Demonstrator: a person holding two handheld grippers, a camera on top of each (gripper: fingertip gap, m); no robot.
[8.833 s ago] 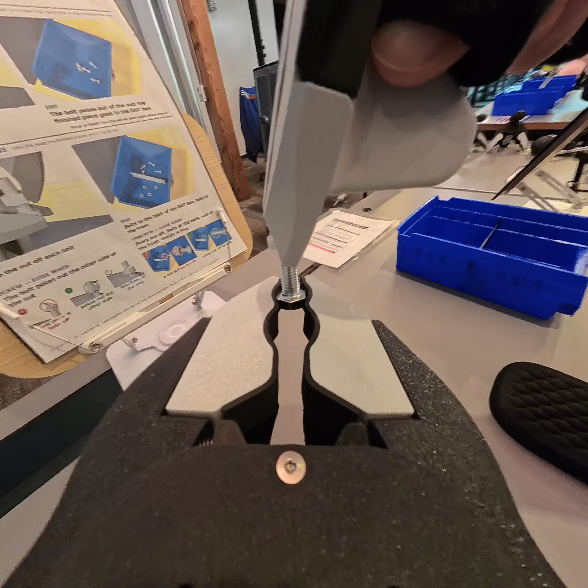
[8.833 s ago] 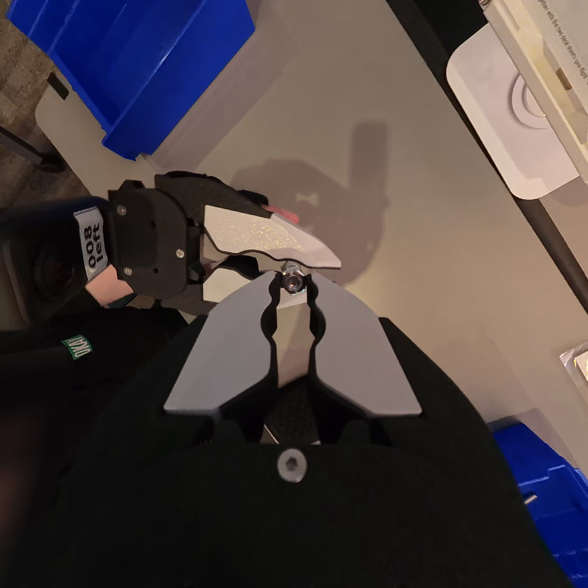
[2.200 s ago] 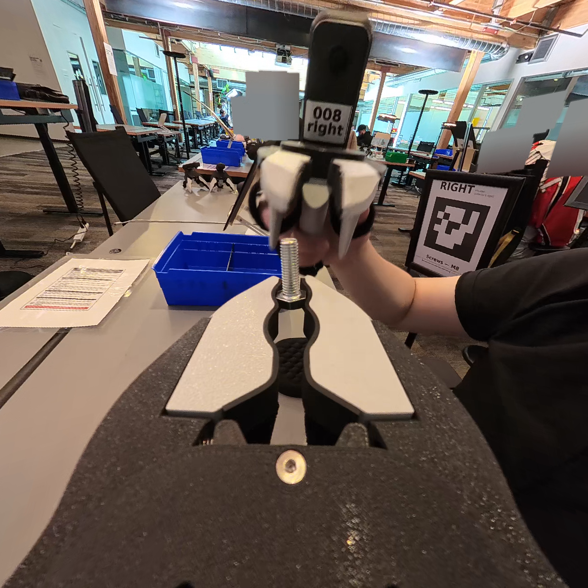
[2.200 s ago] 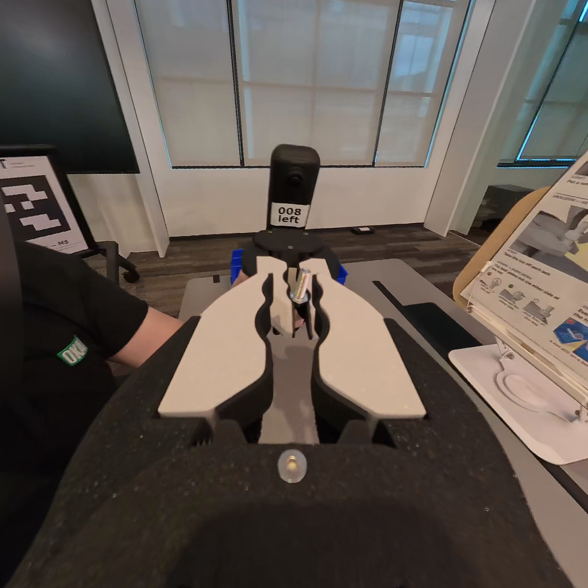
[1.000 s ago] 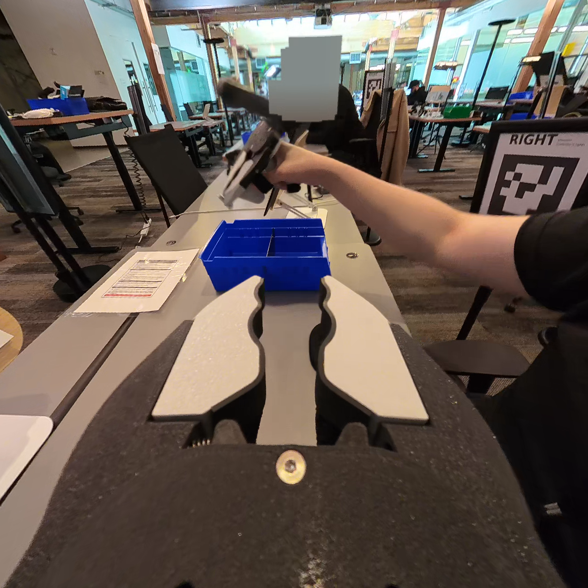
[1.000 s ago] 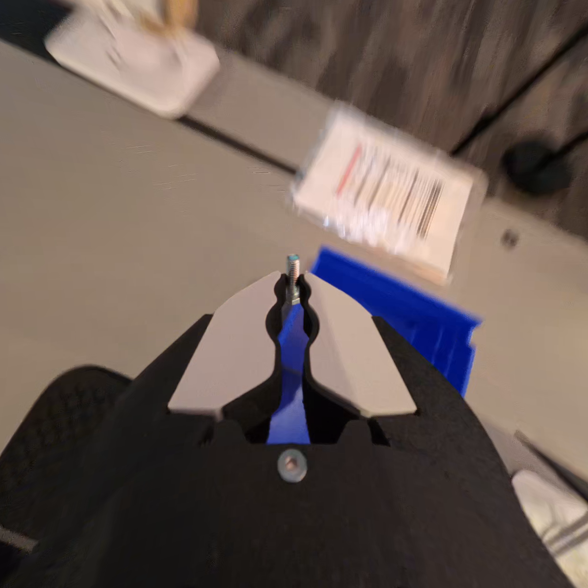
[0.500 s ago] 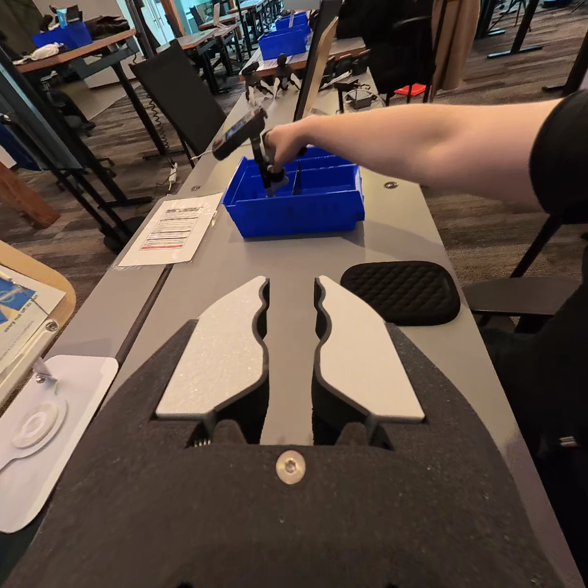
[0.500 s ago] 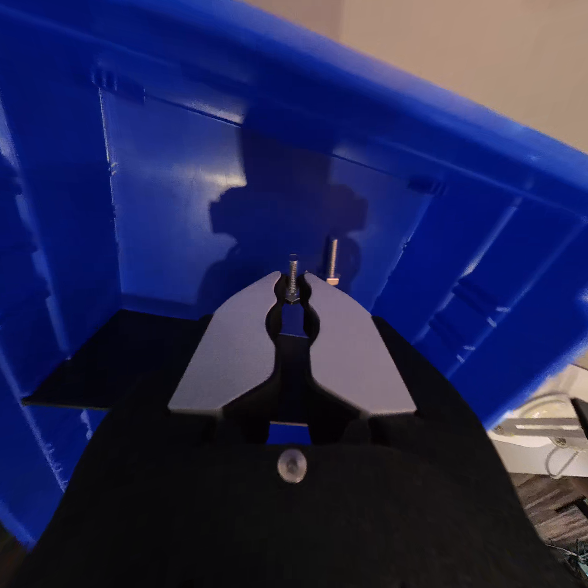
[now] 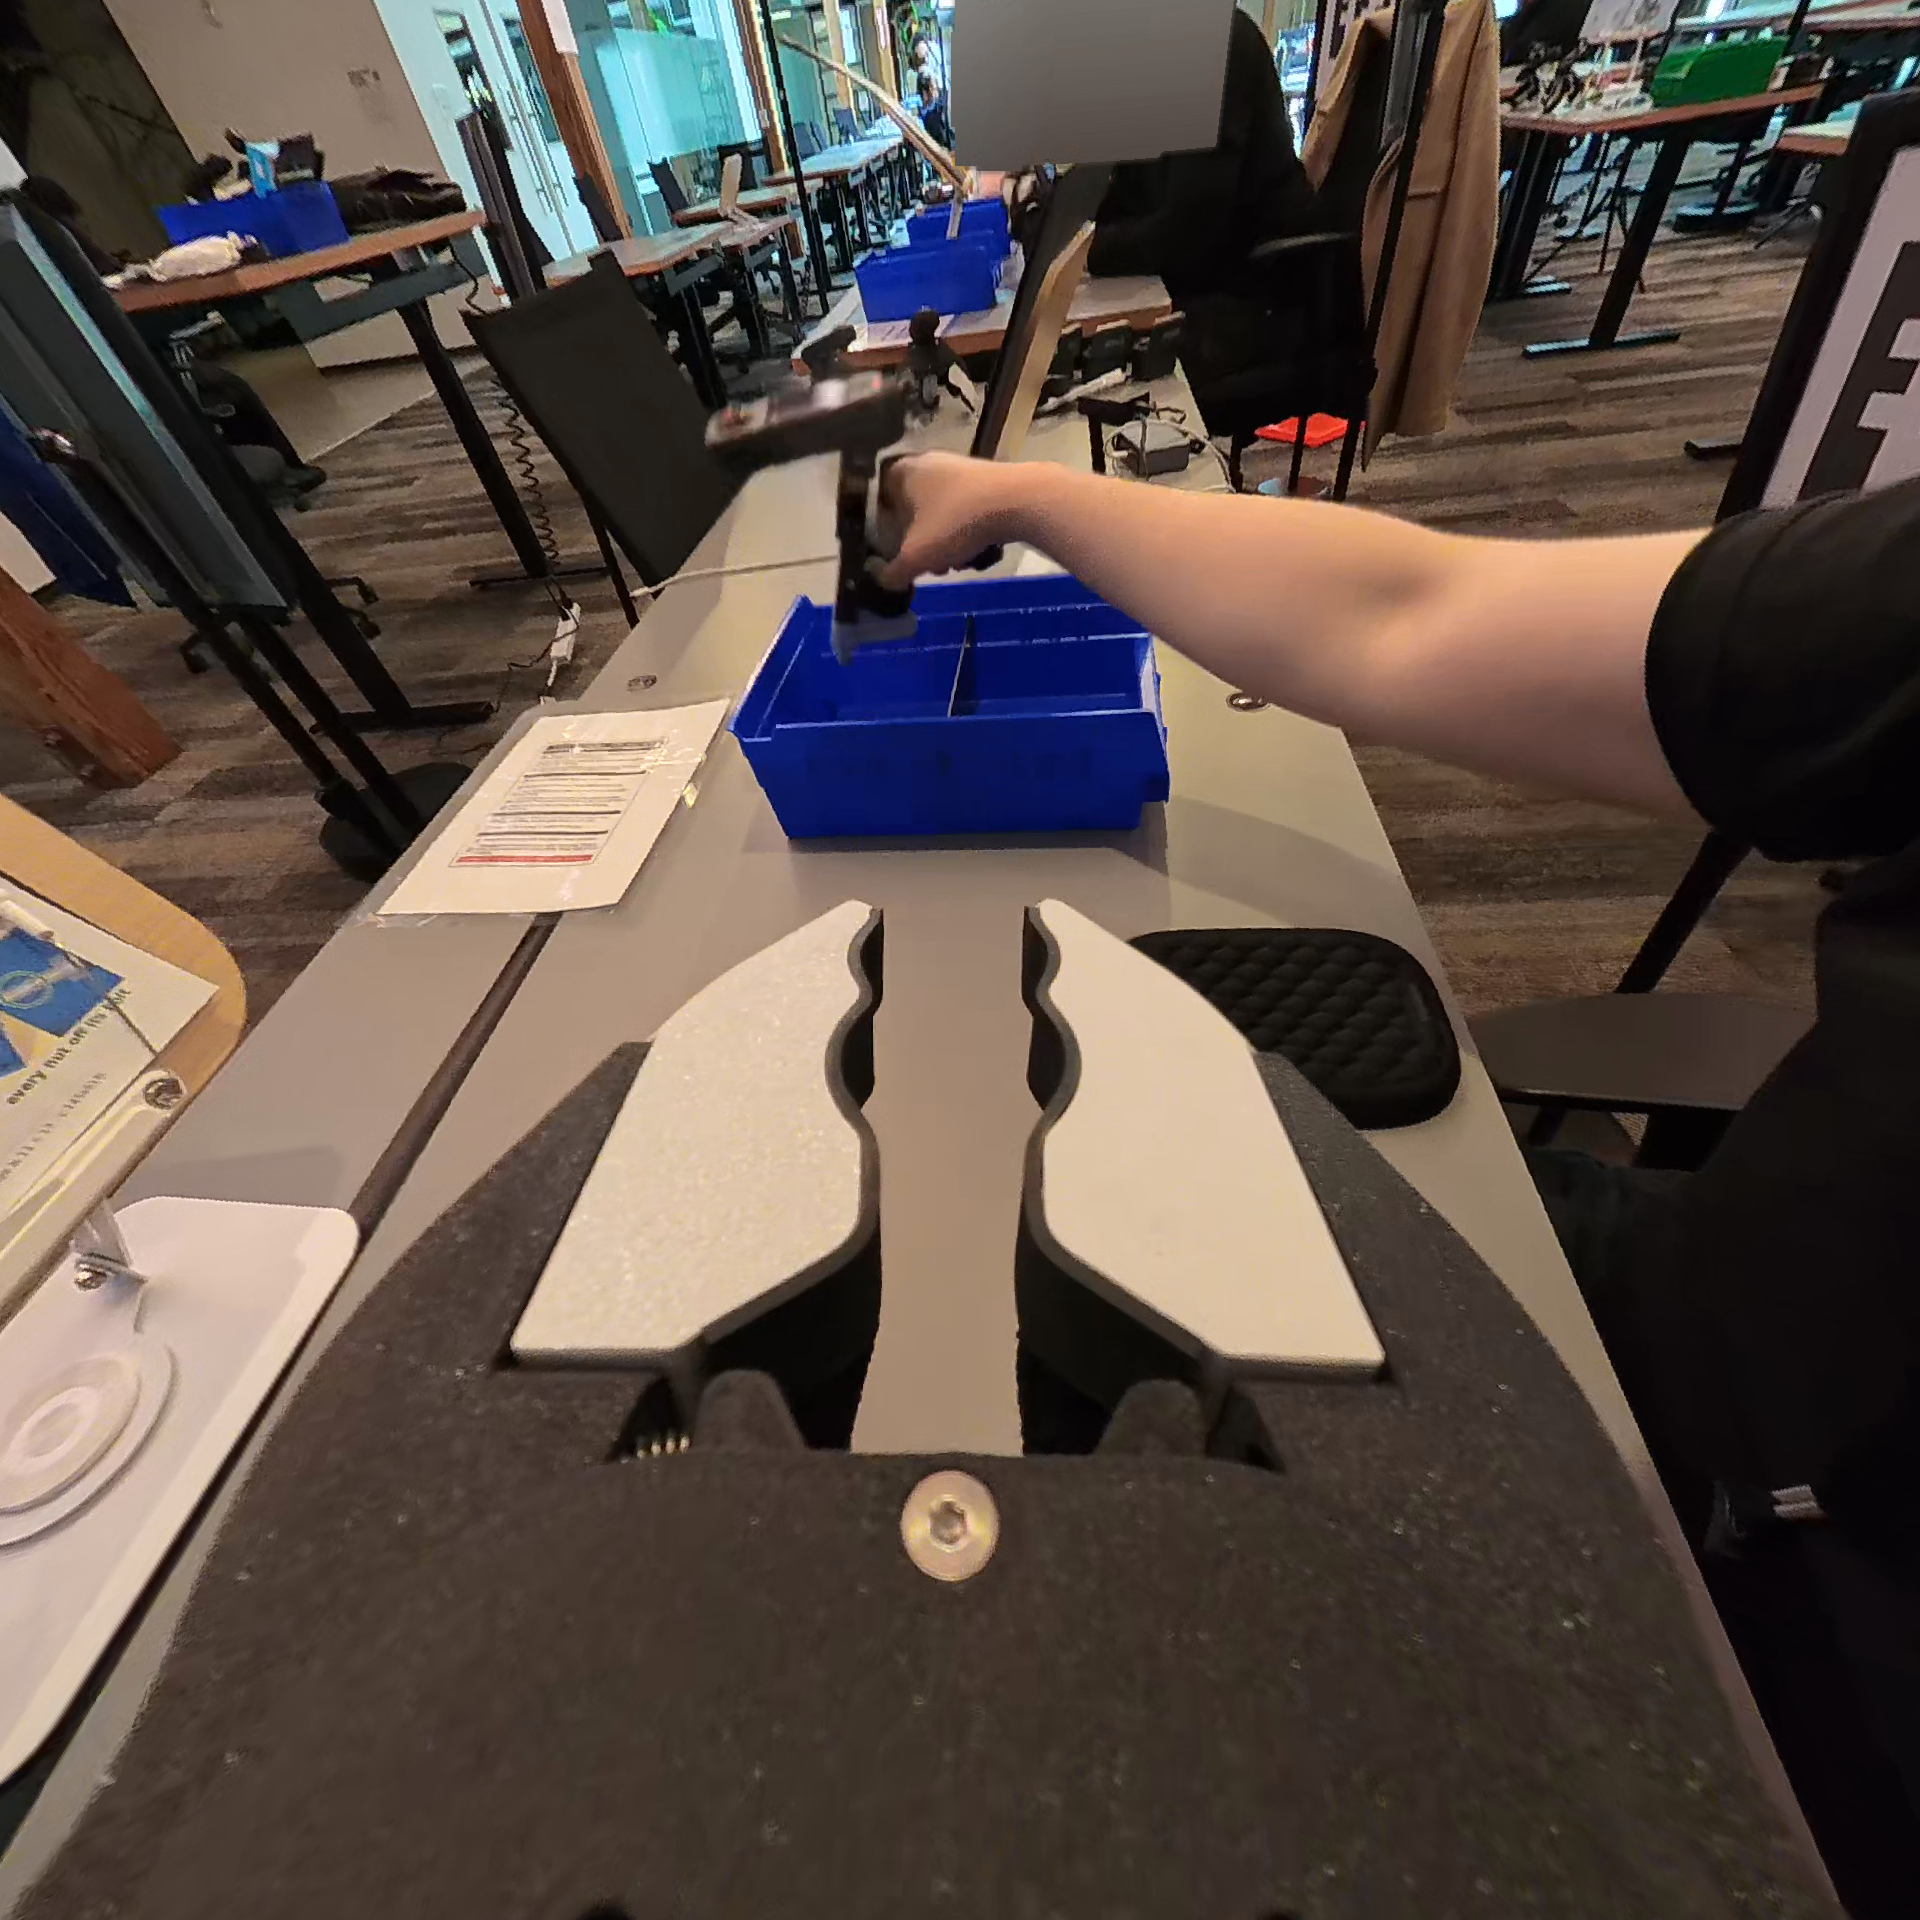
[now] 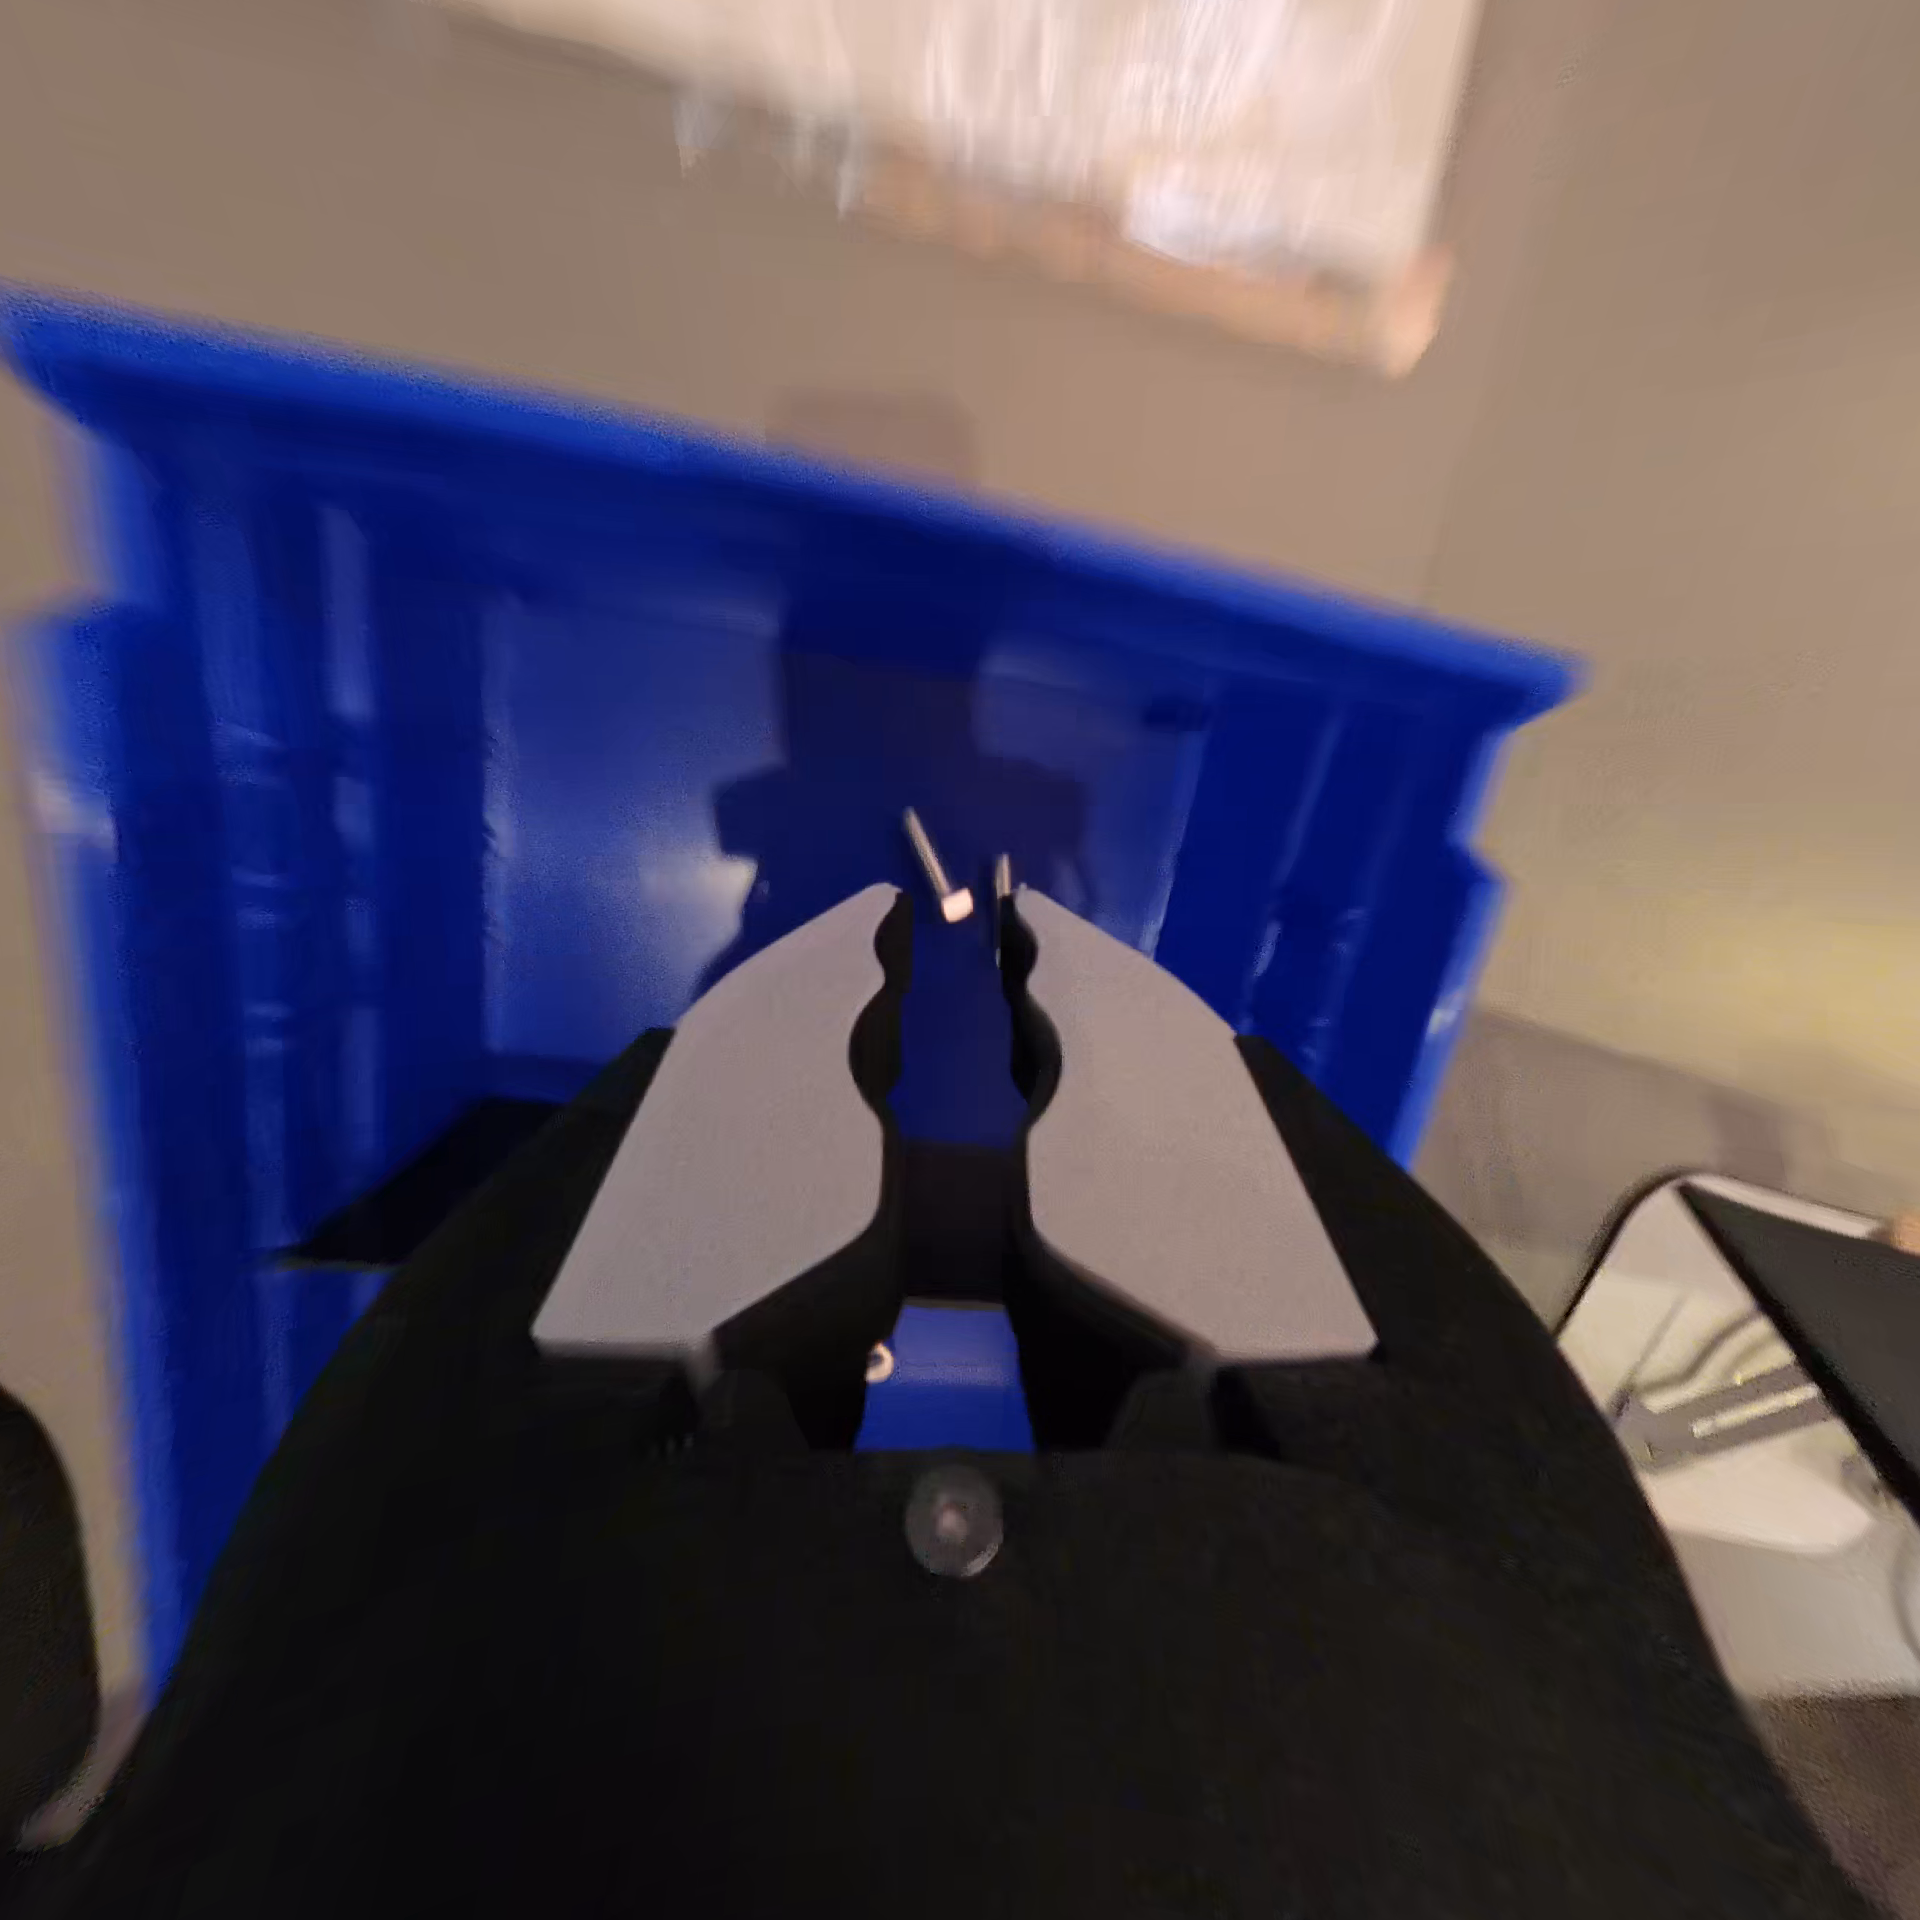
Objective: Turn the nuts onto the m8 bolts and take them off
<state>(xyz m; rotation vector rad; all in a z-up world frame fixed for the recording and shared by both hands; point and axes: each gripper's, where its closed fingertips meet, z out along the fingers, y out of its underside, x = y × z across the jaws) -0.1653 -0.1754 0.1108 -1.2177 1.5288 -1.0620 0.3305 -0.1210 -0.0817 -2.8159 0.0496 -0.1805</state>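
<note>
My left gripper [image 9: 951,914] is open and empty, held above the grey table [image 9: 1278,831]. Far ahead stands a blue divided bin [image 9: 956,769]. My right gripper [image 9: 868,623] hangs over the bin's back left compartment. The right wrist view is blurred. There, my right gripper [image 10: 954,904] is open just above the bin's floor [image 10: 582,831]. One bolt [image 10: 935,868] lies in the bin just beyond the fingertips. A second bolt [image 10: 1003,883] shows right by the right fingertip; I cannot tell whether it touches it. No nut shows at the jaws.
A laminated paper sheet [image 9: 561,805] lies left of the bin. A black quilted pad [image 9: 1309,1018] lies on the right of the table. A wooden instruction board [image 9: 73,1018] on a white base [image 9: 156,1382] stands at the left. The person's arm [image 9: 1299,623] reaches across to the bin. Some 55 cm of space lies between my two pairs of fingers.
My right gripper carried the bolt into the blue bin and has opened its jaws; the bolt is no longer clamped. My left gripper opened about a second ago and is empty.
</note>
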